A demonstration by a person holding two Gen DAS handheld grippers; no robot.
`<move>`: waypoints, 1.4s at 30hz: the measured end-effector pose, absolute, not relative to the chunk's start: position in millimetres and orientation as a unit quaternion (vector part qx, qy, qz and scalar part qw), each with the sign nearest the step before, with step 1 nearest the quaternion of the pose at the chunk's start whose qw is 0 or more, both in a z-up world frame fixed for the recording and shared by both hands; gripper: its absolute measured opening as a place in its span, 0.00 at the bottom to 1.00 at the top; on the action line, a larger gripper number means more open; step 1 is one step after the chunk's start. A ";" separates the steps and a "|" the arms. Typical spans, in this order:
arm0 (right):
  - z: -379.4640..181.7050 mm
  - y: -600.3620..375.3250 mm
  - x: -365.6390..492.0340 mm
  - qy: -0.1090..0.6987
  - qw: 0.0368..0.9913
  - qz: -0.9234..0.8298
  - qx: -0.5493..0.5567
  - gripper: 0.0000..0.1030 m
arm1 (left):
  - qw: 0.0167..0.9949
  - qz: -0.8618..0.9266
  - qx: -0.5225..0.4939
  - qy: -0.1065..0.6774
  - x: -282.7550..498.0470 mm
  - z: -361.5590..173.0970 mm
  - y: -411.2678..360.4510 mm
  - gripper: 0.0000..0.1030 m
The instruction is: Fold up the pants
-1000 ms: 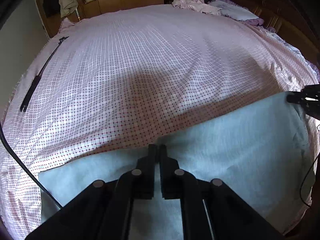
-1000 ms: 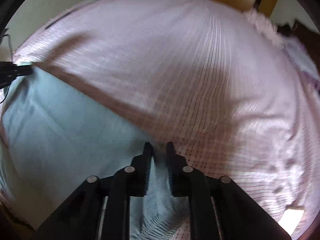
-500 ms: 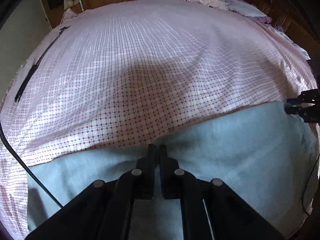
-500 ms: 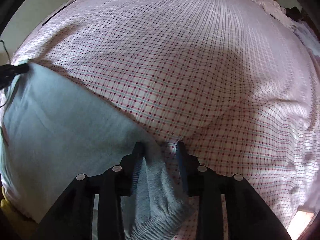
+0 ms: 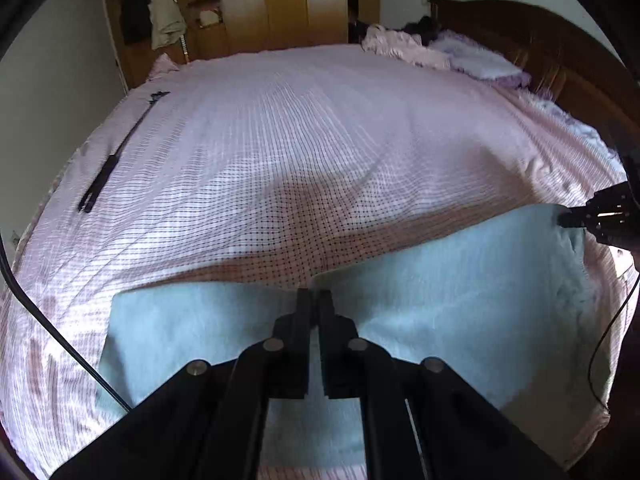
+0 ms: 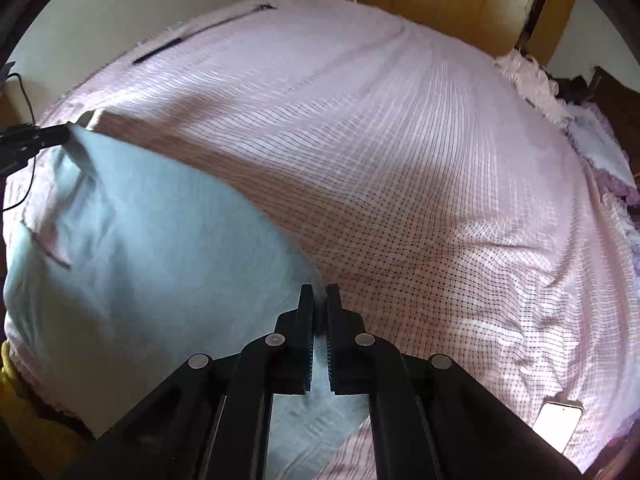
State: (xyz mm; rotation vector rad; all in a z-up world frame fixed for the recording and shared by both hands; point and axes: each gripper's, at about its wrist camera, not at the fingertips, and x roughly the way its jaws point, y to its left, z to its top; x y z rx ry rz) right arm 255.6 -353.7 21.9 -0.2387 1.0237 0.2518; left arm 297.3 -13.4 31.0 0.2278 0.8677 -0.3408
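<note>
Light blue pants [image 5: 460,300] lie spread over the near part of a pink checked bed [image 5: 320,140]. My left gripper [image 5: 314,296] is shut on their far edge, which is raised a little off the sheet. In the same view my right gripper [image 5: 568,221] pinches the pants' right corner. The right wrist view shows my right gripper [image 6: 320,292] shut on the pants [image 6: 140,248], with ribbed fabric between its jaws. My left gripper [image 6: 60,136] holds the far left corner there.
A long black strap [image 5: 104,168] lies near the bed's left edge. Crumpled clothes and pillows [image 5: 404,46] sit by the dark headboard, and wooden wardrobes [image 5: 280,0] stand behind. A phone [image 6: 558,420] lies on the sheet at lower right. A black cable [image 5: 40,312] hangs at left.
The right gripper's jaws spread wider, then closed on the pants' edge. Both grippers rose and lifted that edge off the sheet.
</note>
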 end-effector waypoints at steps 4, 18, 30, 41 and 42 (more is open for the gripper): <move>32.0 -337.6 228.2 0.472 0.861 0.130 -0.140 0.00 | 0.894 -0.171 0.107 0.399 264.8 50.0 -6.4 0.04; 46.5 -318.4 129.7 0.462 0.862 0.133 -0.164 0.00 | 0.906 -0.168 0.105 0.373 168.7 71.5 14.4 0.04; 11.6 -313.6 63.0 0.463 0.869 0.121 -0.122 0.00 | 0.915 -0.158 0.087 0.361 77.1 55.4 26.4 0.04; -32.4 -310.7 31.3 0.488 0.864 0.103 -0.072 0.00 | 0.902 -0.162 0.066 0.394 26.4 12.8 44.0 0.04; -37.5 -311.0 31.1 0.491 0.863 0.101 -0.065 0.00 | 0.900 -0.165 0.063 0.397 23.2 8.5 45.0 0.04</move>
